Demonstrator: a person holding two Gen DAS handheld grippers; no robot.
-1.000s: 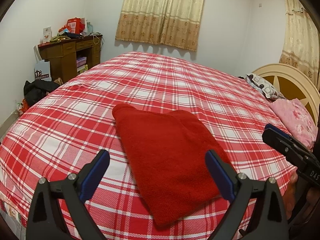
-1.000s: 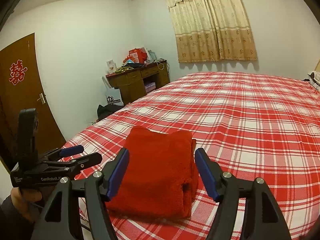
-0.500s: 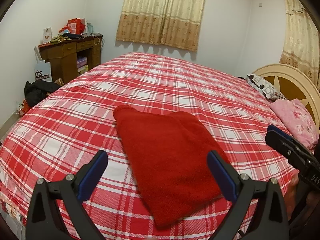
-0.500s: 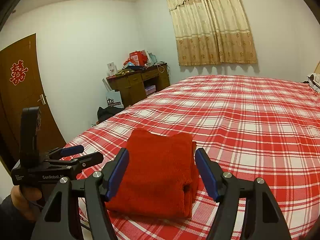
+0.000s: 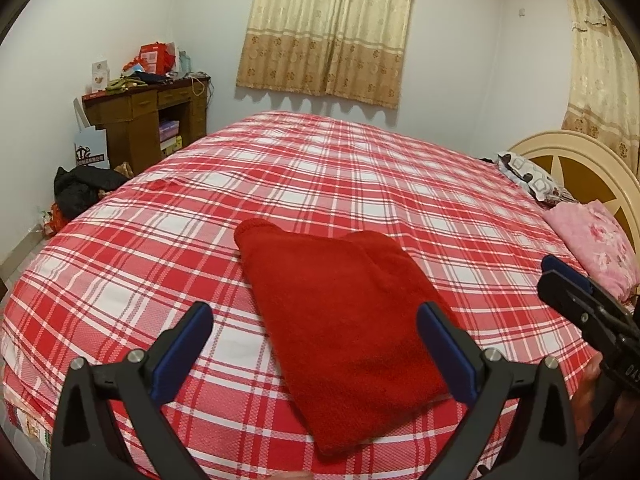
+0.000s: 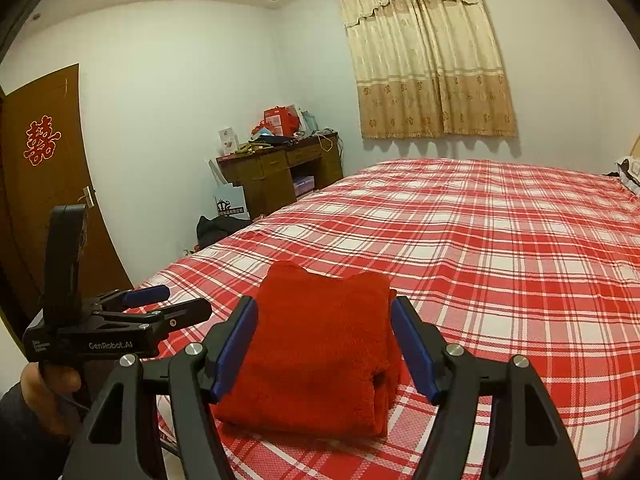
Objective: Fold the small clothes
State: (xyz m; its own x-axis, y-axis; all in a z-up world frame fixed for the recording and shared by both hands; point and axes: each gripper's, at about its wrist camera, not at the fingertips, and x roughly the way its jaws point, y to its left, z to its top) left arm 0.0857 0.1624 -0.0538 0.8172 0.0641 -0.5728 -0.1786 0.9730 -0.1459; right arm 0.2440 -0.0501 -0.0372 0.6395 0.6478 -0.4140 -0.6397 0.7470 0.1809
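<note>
A folded red fleece garment (image 5: 344,320) lies flat on the red plaid bedspread (image 5: 328,184) near the bed's front edge. In the right wrist view the same garment (image 6: 320,344) shows as a thick folded stack. My left gripper (image 5: 316,344) hovers open just short of it, nothing between its blue pads. My right gripper (image 6: 324,344) is open too, held above the stack's near end without touching it. Each gripper shows in the other's view: the right one (image 5: 580,300) at the right edge, the left one (image 6: 160,304) at the left, held by a hand (image 6: 48,384).
A cream headboard (image 5: 576,164) with a pink pillow (image 5: 592,240) and a patterned pillow (image 5: 528,176) stands at the right. A cluttered wooden desk (image 5: 144,120), a paper bag (image 5: 90,148) and dark clothes (image 5: 84,188) sit by the left wall. A brown door (image 6: 44,184) is further left.
Both views have shifted slightly, so the garment sits a touch lower in them. The garment has not moved and both grippers stay open.
</note>
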